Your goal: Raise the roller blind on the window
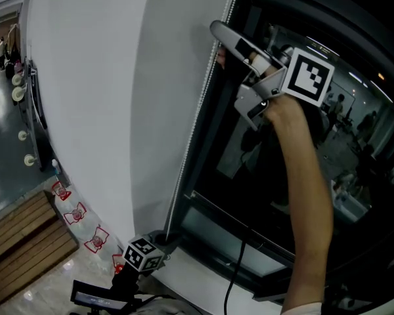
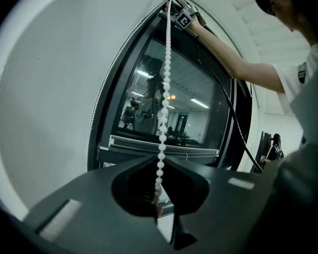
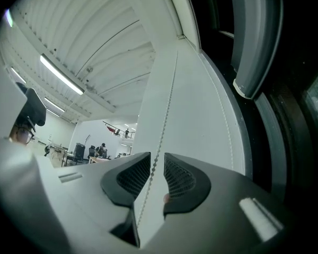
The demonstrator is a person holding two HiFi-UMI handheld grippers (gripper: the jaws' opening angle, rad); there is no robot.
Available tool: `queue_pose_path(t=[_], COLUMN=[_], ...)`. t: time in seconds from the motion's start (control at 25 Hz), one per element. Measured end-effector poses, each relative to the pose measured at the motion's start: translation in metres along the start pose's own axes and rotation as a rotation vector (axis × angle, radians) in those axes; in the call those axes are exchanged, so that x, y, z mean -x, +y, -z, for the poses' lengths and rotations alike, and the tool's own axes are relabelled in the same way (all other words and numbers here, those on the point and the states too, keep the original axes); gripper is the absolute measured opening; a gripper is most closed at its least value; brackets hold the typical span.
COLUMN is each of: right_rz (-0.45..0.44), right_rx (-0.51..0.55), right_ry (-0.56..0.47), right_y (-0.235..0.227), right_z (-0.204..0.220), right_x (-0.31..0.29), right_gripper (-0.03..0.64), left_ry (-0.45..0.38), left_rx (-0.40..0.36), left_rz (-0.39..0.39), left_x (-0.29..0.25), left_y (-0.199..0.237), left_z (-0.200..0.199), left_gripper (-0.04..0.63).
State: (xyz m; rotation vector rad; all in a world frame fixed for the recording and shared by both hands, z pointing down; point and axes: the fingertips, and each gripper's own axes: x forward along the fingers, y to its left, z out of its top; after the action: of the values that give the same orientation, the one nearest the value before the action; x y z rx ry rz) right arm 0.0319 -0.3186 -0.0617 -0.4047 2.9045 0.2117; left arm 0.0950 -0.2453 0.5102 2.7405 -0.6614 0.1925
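Observation:
A white roller blind (image 1: 105,110) hangs beside the dark window (image 1: 262,176), which has a black frame. Its white bead chain (image 1: 190,143) runs down the blind's edge to the sill. Low down, my left gripper (image 1: 159,241) is shut on the chain; in the left gripper view the beads (image 2: 164,89) rise straight from the closed left gripper (image 2: 160,165). High up, my right gripper (image 1: 231,44) is at the chain. In the right gripper view the chain (image 3: 167,110) passes through the gap of the right gripper (image 3: 157,160) untouched, so it is open.
A black cable (image 1: 240,268) hangs from the right gripper down past the white sill (image 1: 197,281). Bottles with red labels (image 1: 75,212) stand on the floor by the wall, next to a wooden platform (image 1: 20,241). The second chain strand (image 3: 225,115) runs alongside.

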Motion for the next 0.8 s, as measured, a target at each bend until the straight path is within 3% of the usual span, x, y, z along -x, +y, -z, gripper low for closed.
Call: queue_pose_path(t=[0.08,0.16,0.6,0.8], right_rz=[-0.006,-0.008,-0.018,-0.021], right_rx=[0.014,0.023,-0.063,-0.087], right_ry=[0.011,0.016,-0.044,-0.016], right_y=[0.009,0.013,0.016,0.018], right_z=[0.009,0.011,0.012,0.028], right_x=[0.006,0.007,0.015,0.014], right_gripper=[0.075,0.018,0.012,0.012], left_ry=[-0.001,-0.002,0.006,0.013], left_rx=[-0.007,-0.01,0.001,0.006], left_rz=[-0.005,-0.005,0.007,0.015], left_x=[-0.001,-0.002,0.0,-0.002], left_y=[0.0,0.0,0.004,-0.002], left_z=[0.01,0.012,0.012,-0.002], left_gripper=[-0.002,-0.002,-0.002,-0.002])
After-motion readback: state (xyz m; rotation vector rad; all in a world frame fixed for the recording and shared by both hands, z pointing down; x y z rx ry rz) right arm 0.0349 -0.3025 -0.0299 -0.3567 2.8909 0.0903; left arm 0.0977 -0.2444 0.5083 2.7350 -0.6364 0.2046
